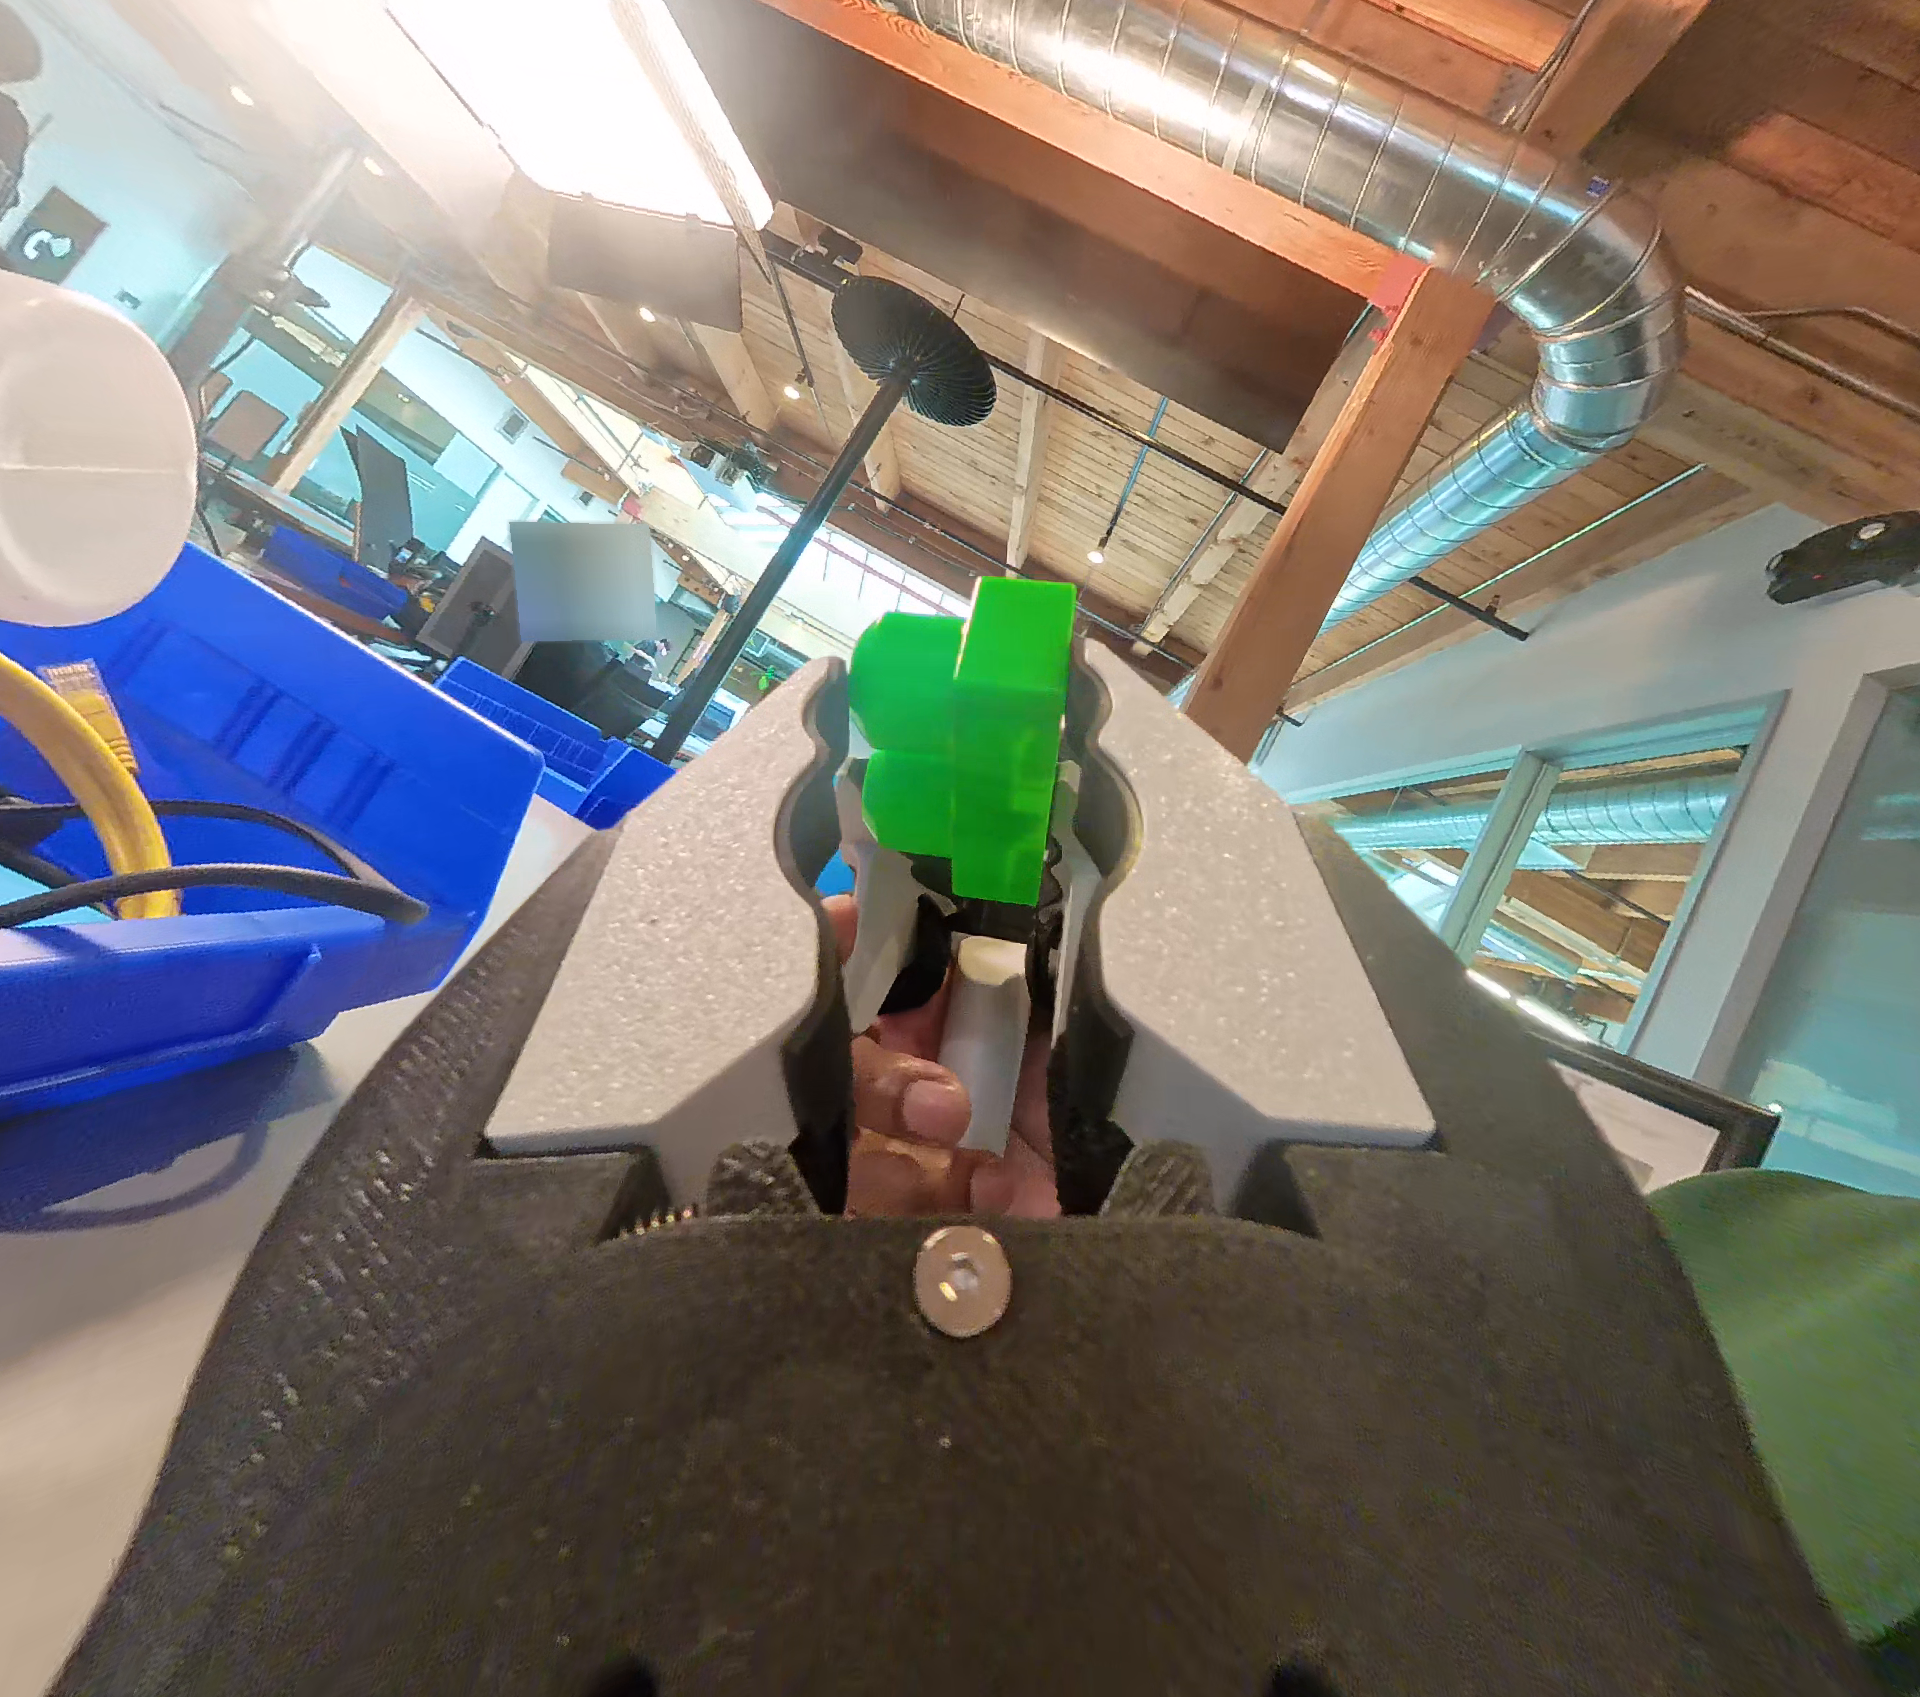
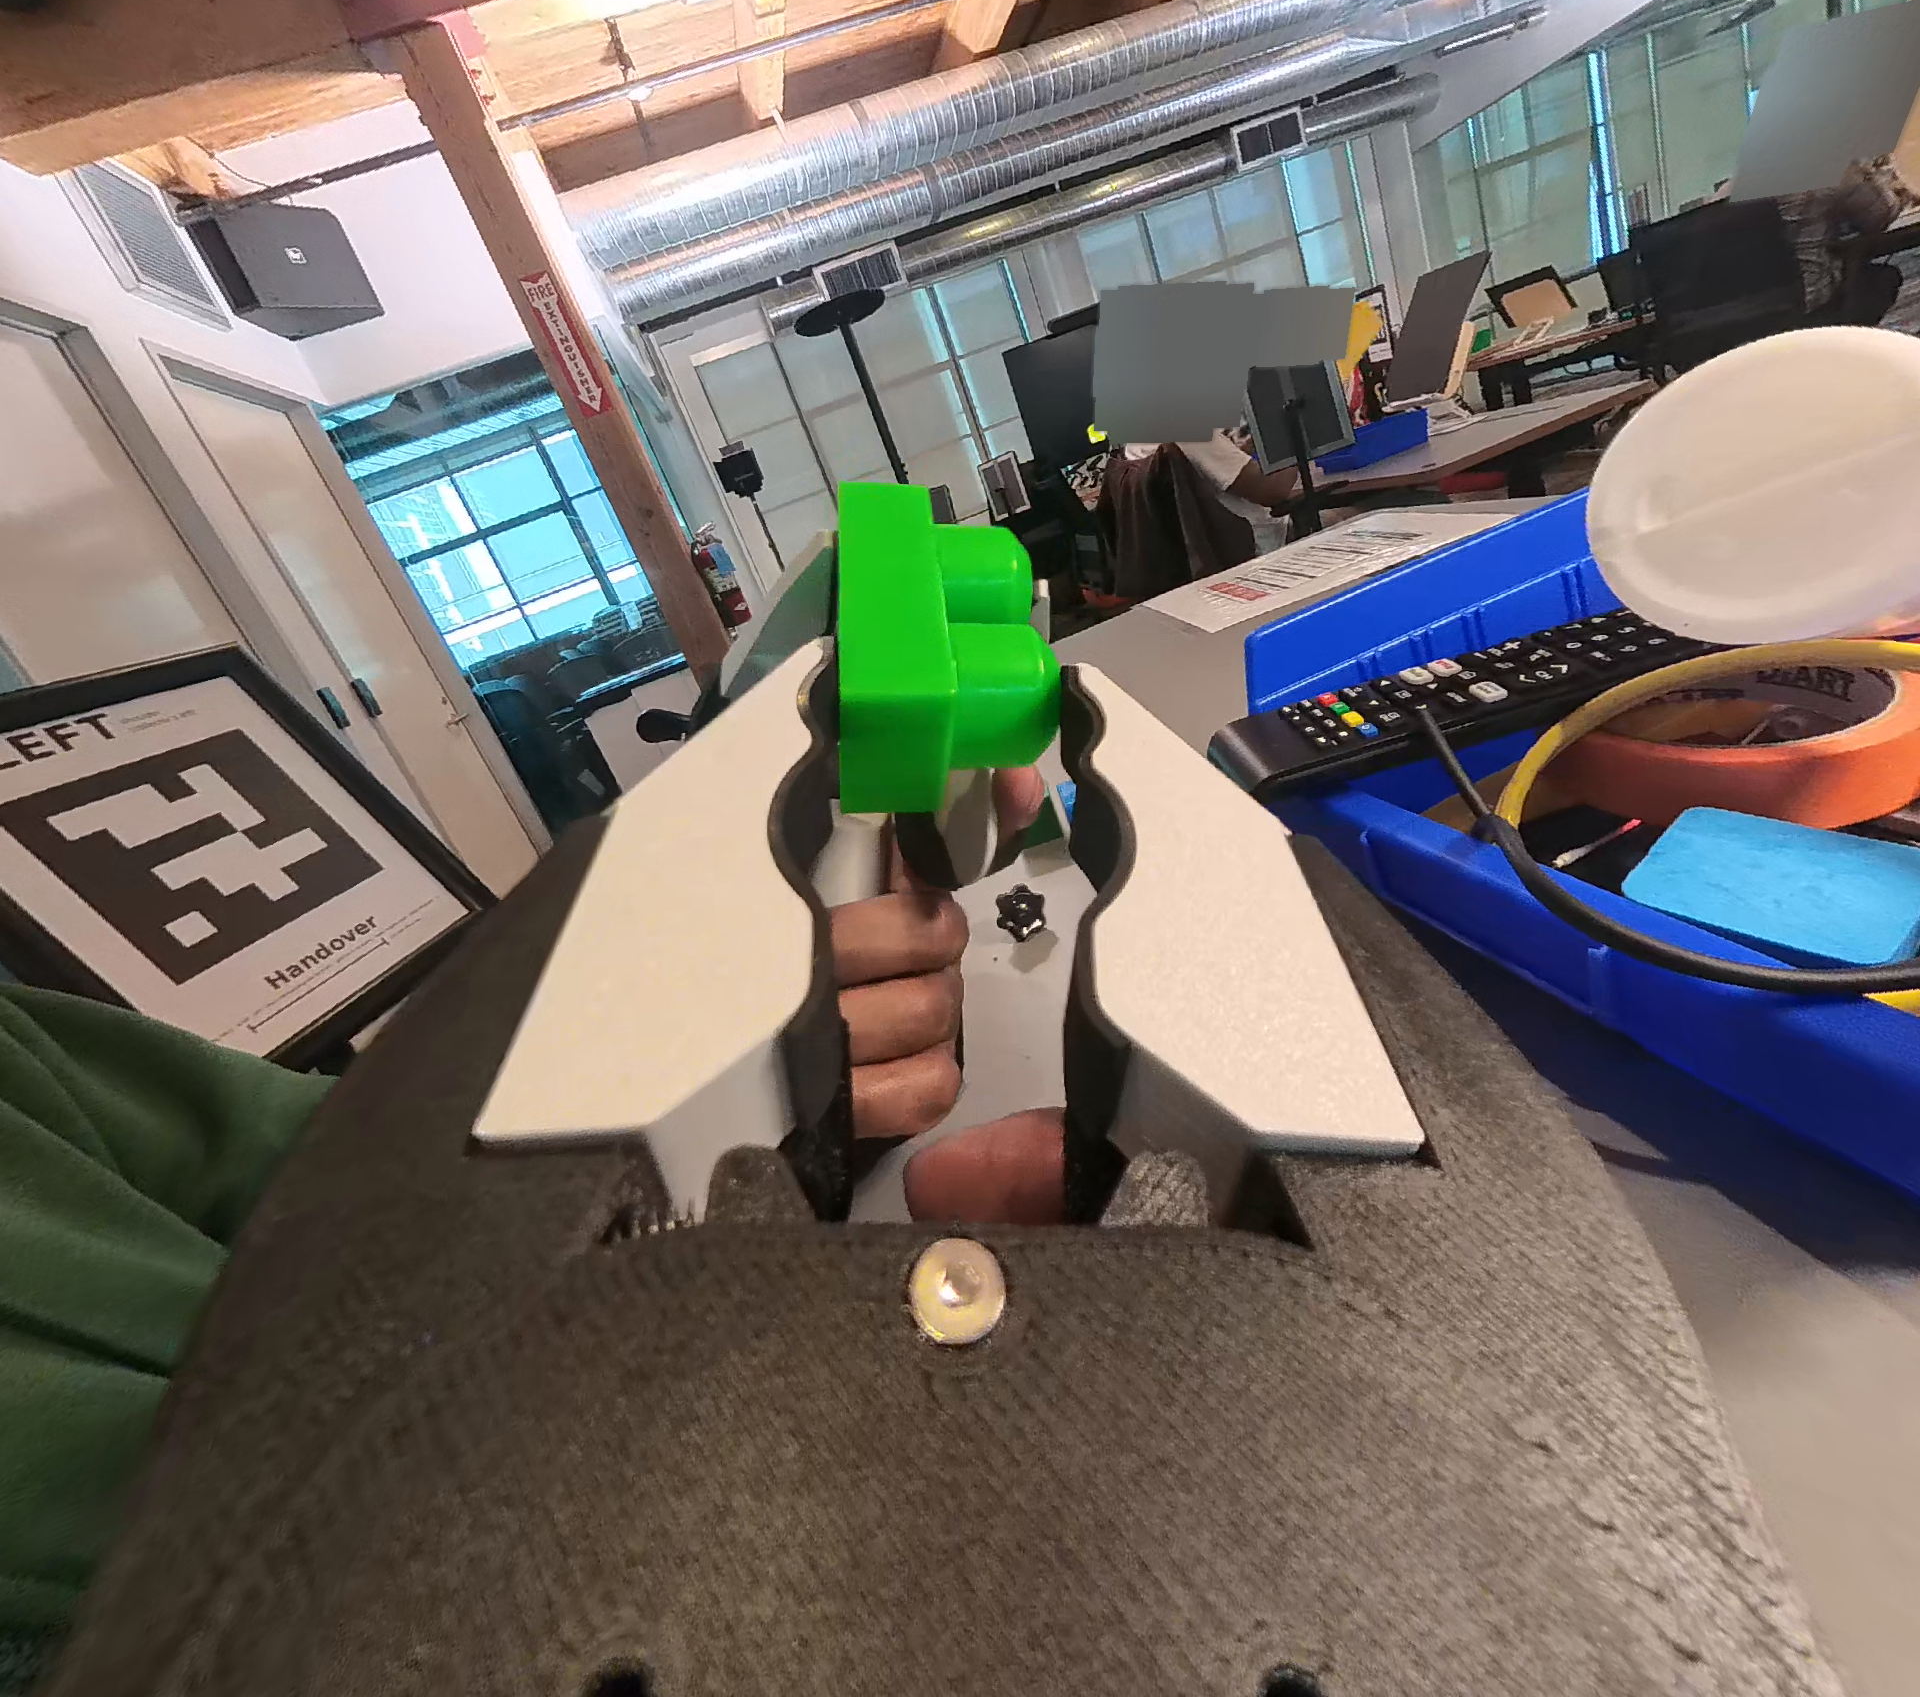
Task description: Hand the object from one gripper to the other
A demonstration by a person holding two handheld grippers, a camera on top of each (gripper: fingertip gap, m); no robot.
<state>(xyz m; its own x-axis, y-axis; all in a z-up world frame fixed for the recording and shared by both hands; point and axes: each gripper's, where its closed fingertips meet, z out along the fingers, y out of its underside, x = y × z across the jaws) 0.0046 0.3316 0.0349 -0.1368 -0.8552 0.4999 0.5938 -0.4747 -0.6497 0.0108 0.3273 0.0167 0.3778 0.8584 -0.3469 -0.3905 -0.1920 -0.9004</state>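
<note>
A bright green toy brick (image 1: 987, 743) with round studs is up in the air between both grippers. My left gripper (image 1: 956, 691) has its grey fingertips closed against the brick's two sides. My right gripper (image 2: 945, 691) also has its fingertips pressed on the same brick (image 2: 914, 671), one on its flat back and one on the studs. The two grippers face each other. Each view shows the other gripper's pale fingers and a hand (image 2: 899, 1013) on its handle behind the brick.
A blue bin (image 2: 1455, 909) on the grey table holds a black remote (image 2: 1455, 702), an orange tape roll (image 2: 1766, 743), a blue sponge (image 2: 1766, 899), and yellow and black cables. A white round object (image 2: 1756, 494) hangs over it. A framed marker sign (image 2: 197, 847) and a green sleeve (image 2: 114, 1232) are nearby. Both grippers' tips are close together, under 4 cm apart.
</note>
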